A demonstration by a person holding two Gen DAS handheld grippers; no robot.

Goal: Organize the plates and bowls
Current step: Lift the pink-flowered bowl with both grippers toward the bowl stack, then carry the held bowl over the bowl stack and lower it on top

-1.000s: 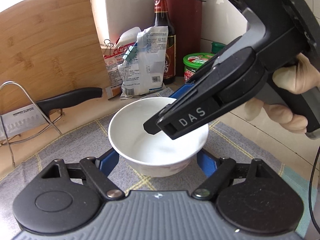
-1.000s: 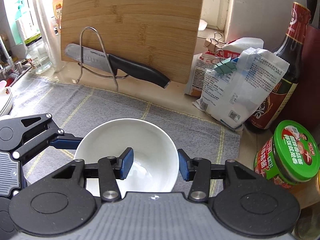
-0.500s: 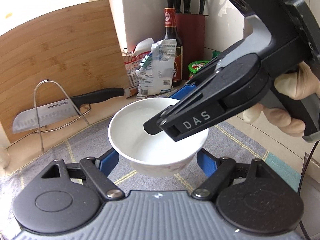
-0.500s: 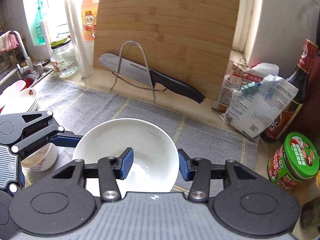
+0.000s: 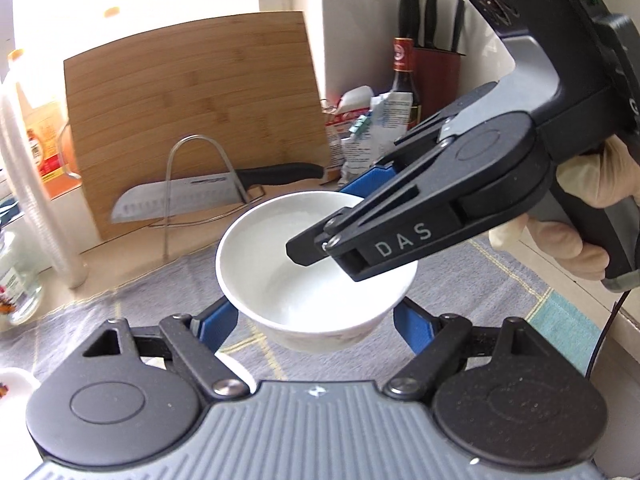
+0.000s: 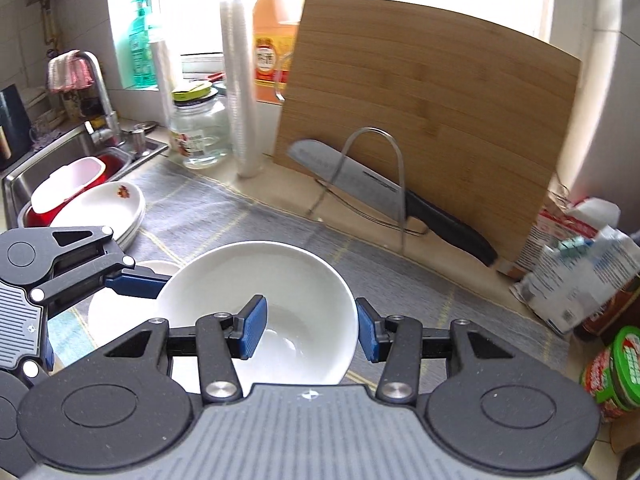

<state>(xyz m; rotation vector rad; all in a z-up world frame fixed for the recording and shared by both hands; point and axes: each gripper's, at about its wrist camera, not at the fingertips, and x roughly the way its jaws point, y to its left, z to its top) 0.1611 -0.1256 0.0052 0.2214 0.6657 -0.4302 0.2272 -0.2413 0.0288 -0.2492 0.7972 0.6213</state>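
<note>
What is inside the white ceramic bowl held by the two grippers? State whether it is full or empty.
Empty. The white ceramic bowl shows only bare glossy white inside in both wrist views, with one finger of the right gripper dipping inside.

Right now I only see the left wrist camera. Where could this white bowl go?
Observer: A stack of white plates sits beside the sink, off to the left.
Operator: How are the other tongs holding the bowl?
Observer: The right tongs pinch the white bowl at its rim, with one blue pad inside and one outside.
Operator: Is anything under it?
Observer: Another white bowl lies on the grey mat, below and left of the one you carry.
</note>
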